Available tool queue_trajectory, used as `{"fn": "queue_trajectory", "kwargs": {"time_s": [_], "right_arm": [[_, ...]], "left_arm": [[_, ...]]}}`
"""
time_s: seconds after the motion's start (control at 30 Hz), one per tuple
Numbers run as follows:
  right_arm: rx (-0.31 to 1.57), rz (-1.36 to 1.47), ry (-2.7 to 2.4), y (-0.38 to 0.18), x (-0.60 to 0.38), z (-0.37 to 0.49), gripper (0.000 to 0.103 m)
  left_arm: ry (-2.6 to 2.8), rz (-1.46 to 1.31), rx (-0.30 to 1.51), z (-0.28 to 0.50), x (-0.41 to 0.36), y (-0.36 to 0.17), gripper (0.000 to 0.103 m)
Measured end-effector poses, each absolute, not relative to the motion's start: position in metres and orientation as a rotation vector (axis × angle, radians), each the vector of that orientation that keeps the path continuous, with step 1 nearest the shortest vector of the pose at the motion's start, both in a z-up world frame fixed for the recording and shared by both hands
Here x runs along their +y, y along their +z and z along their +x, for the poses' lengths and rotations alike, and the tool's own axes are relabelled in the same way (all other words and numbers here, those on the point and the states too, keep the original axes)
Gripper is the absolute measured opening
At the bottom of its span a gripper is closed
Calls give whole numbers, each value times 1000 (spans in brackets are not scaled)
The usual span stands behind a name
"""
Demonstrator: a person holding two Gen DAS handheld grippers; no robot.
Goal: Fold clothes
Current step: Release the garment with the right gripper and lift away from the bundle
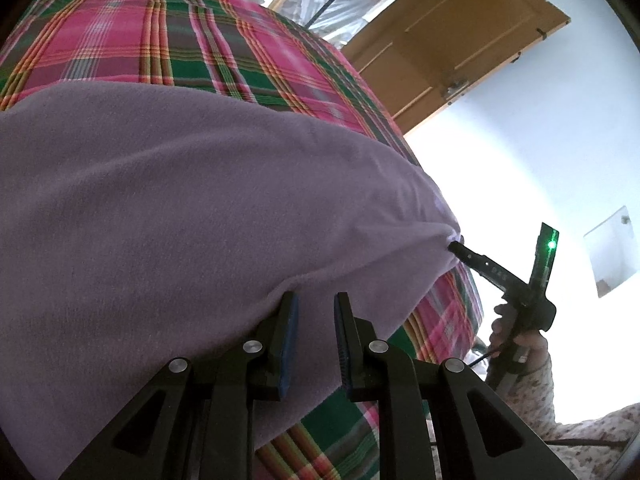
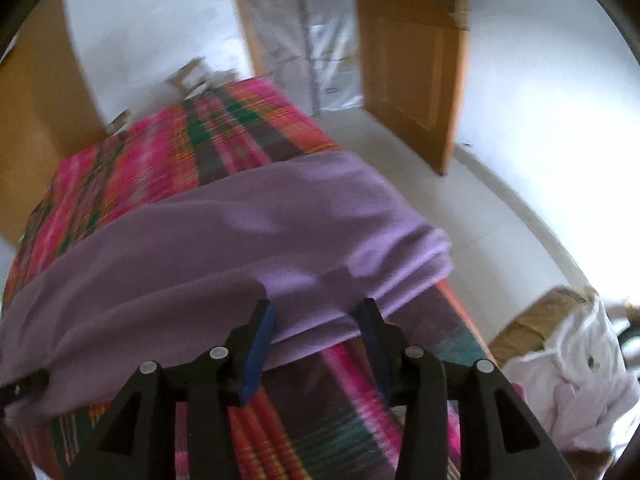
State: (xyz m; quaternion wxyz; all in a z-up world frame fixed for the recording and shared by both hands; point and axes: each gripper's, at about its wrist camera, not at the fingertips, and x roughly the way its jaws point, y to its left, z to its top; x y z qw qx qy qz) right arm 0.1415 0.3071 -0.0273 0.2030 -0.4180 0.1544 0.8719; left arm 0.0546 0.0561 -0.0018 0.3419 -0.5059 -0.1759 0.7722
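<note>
1. Left tool (image 1: 316, 300): we see the jaws apart, with the near edge of the purple cloth (image 1: 180, 208) running in front of the gap. Nothing looks pinched.
2. Right tool (image 2: 316, 308): jaws apart in its own view, over the cloth's near edge. In the left view its tip sits against the cloth's right corner; at that angle we cannot tell if it grips there.
3. Hand (image 1: 508, 328) in a floral sleeve (image 1: 540, 392) holds the right tool; a green LED is lit on it.
4. The cloth lies on the plaid bed cover (image 1: 160, 40). Its long axis runs side to side across the bed, and the right end looks doubled over in layers at the bed edge.
5. Right of the bed, on the floor: white bag (image 2: 580, 376) and cardboard box (image 2: 532, 324).
6. Far: wooden door (image 2: 412, 64) open, with white walls behind. The right view is motion-blurred.
</note>
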Motion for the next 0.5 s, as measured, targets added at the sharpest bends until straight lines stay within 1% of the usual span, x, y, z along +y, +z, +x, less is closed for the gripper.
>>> {"fn": "queue_trajectory", "kwargs": {"time_s": [0.13,0.2,0.27,0.3,0.4,0.5], "right_arm": [[406,-1164,2395,-28,308,137,45],[402,-1163,2386,-27,308,134,39],[388,-1170,2408,-27,305,133,15],[380,-1174,2422,-26,303,132,6],[337,-1166,2445,-24,299,135,3],[349,-1113,2464,-15,300,145,3]], "left_arm": [[2006,-1314,-460,55,56,-2,19],[2009,-1312,-453,56,56,-2,19],[2009,-1314,-452,56,56,-1,19],[2008,-1316,-452,56,56,-1,19],[2009,-1316,-438,56,56,-1,19],[2007,-1316,-437,56,55,-1,19]]}}
